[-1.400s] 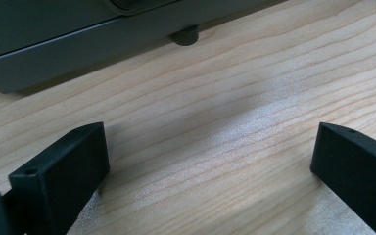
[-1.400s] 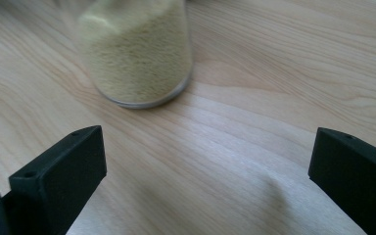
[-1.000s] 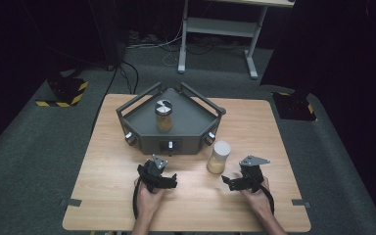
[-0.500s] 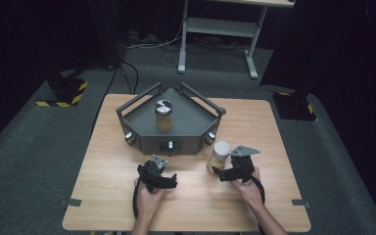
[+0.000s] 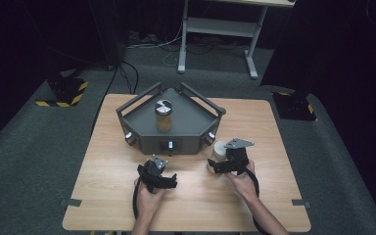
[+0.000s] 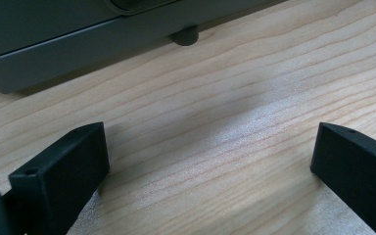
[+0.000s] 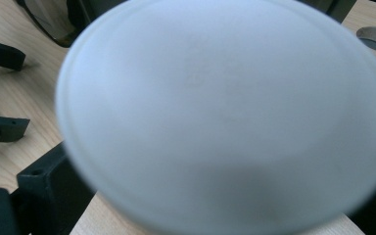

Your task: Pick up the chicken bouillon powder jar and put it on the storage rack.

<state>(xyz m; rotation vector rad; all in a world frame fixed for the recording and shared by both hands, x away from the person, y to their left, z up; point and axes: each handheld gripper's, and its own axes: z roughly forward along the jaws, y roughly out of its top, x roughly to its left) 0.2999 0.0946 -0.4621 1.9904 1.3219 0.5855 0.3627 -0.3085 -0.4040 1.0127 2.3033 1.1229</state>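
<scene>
A dark grey three-cornered tray (image 5: 188, 129) stands at the middle back of the wooden table, and a glass jar with a silver lid (image 5: 163, 116) stands upright in it. A second jar with a white lid (image 5: 218, 149) stands on the table off the tray's front right corner. My right gripper (image 5: 219, 158) is open, one jaw on each side of that jar. In the right gripper view the white lid (image 7: 225, 107) sits blurred and very close between the jaws of my right gripper (image 7: 220, 178). My left gripper (image 5: 157, 172) (image 6: 210, 142) rests open on bare wood in front of the tray's front wall (image 6: 78, 44).
The wooden table (image 5: 200, 200) has bare surface in front of both hands and along its right side. In the right gripper view the left gripper's two jaws lie at the left edge. A metal table frame (image 5: 220, 34) stands on the floor beyond the table.
My right gripper has moved left and forward to the white-lidded jar and now straddles it. The left gripper and the jar in the tray have stayed put.
</scene>
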